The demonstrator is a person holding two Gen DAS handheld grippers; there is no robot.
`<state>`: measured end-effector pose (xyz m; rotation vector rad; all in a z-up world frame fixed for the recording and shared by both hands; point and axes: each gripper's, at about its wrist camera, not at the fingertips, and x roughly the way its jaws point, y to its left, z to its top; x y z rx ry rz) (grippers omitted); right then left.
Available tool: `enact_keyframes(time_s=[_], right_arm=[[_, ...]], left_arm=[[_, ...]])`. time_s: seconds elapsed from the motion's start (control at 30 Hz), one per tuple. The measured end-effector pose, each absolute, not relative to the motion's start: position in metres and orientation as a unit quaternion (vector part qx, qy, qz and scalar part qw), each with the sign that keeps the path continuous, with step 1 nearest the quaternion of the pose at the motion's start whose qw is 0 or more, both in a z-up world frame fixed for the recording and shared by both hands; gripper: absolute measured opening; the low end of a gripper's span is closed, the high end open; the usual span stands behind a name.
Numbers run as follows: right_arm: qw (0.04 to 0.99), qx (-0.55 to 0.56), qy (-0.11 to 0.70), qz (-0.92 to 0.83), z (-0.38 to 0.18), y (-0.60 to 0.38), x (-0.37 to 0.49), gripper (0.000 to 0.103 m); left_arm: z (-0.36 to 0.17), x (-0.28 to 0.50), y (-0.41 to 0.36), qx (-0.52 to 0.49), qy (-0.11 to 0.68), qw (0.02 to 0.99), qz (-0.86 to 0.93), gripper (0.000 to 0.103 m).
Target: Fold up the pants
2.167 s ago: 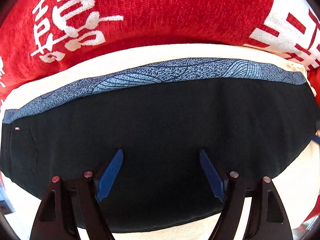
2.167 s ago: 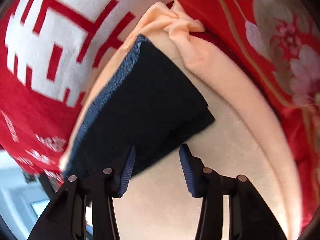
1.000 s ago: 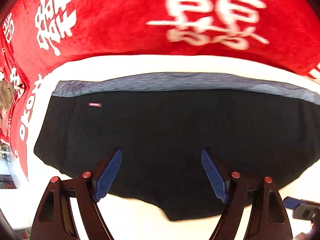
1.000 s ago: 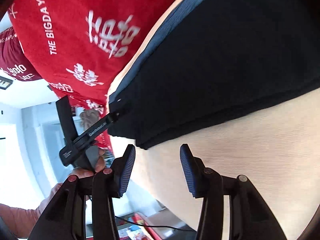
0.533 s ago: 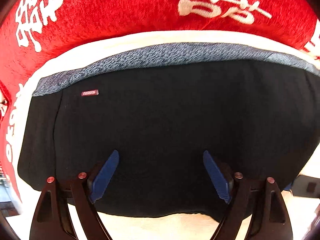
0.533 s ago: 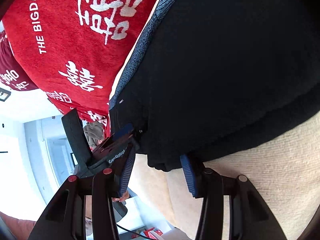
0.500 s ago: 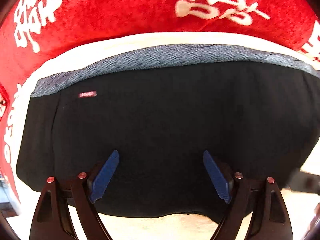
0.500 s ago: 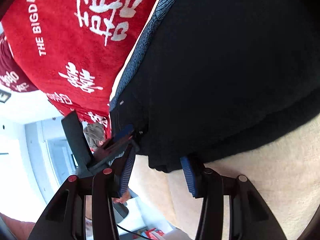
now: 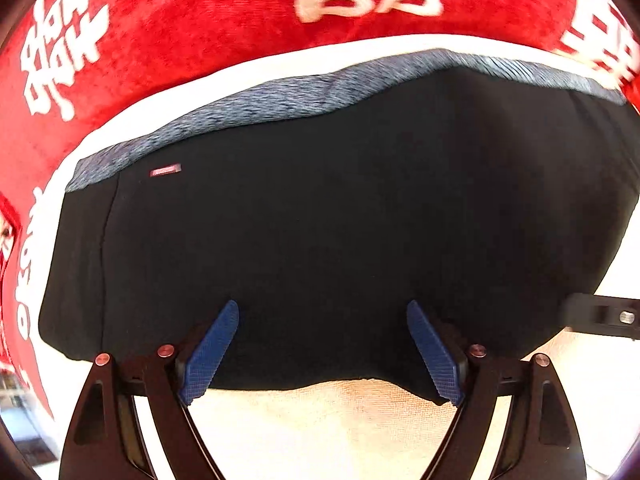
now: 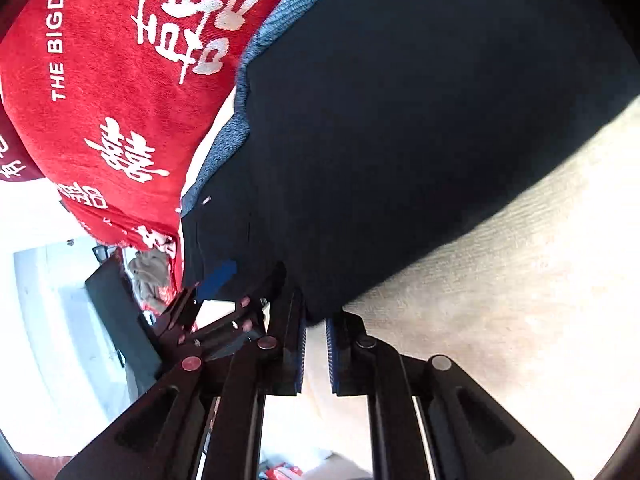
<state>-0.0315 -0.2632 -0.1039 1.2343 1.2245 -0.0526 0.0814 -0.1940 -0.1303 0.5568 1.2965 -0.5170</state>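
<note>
1. My left gripper (image 9: 322, 346) has its blue fingers (image 9: 208, 354) spread wide, holding nothing. The near hem of the black pants (image 9: 320, 216) lies right between and under them, on the cream sheet (image 9: 320, 420).
2. My right gripper (image 10: 316, 344) has its fingers nearly pressed together, pinching the near corner of the pants (image 10: 400, 120) where the dark fabric dips into the narrow gap.
3. The pants lie folded flat. The grey-blue patterned waistband (image 9: 280, 96) runs along the far edge, and there is a ripple in it towards the right of the left view.
4. Beyond the waistband a thin strip of sheet shows, then the red blanket (image 9: 180, 20) with white characters. There is little room on that far side.
5. Bare cream sheet (image 10: 500, 300) opens to the right of the pants in the right view, giving free room there.
6. Only the left view shows the small red label (image 9: 165, 170) near the waistband, and a black part of the other gripper at its right edge.
7. Only the right view shows the left gripper (image 10: 216, 280) from outside, just beside the pants corner, plus the bright room past the bed edge.
</note>
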Motion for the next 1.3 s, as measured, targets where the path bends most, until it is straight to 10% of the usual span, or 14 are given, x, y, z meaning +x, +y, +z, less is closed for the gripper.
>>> enact_keyframes(time_s=[0.5, 0.73, 0.87, 1.3], right_arm=[[0.634, 0.502, 0.447, -0.382, -0.061, -0.536, -0.17, 0.035], [0.657, 0.446, 0.477, -0.377, -0.065, -0.563, -0.17, 0.014], [0.635, 0.433, 0.472, -0.433, -0.047, -0.571, -0.188, 0.042], [0.757, 0.241, 0.592, -0.138, -0.087, -0.463, 0.026, 0.042]], left_arm=[[-0.135, 0.115, -0.29, 0.2, 0.574, 0.77, -0.196, 0.087], [-0.151, 0.12, -0.277, 0.217, 0.565, 0.778, -0.169, 0.096], [-0.138, 0.141, -0.295, 0.211, 0.578, 0.77, -0.168, 0.096], [-0.166, 0.183, -0.372, 0.201, 0.554, 0.791, -0.163, 0.1]])
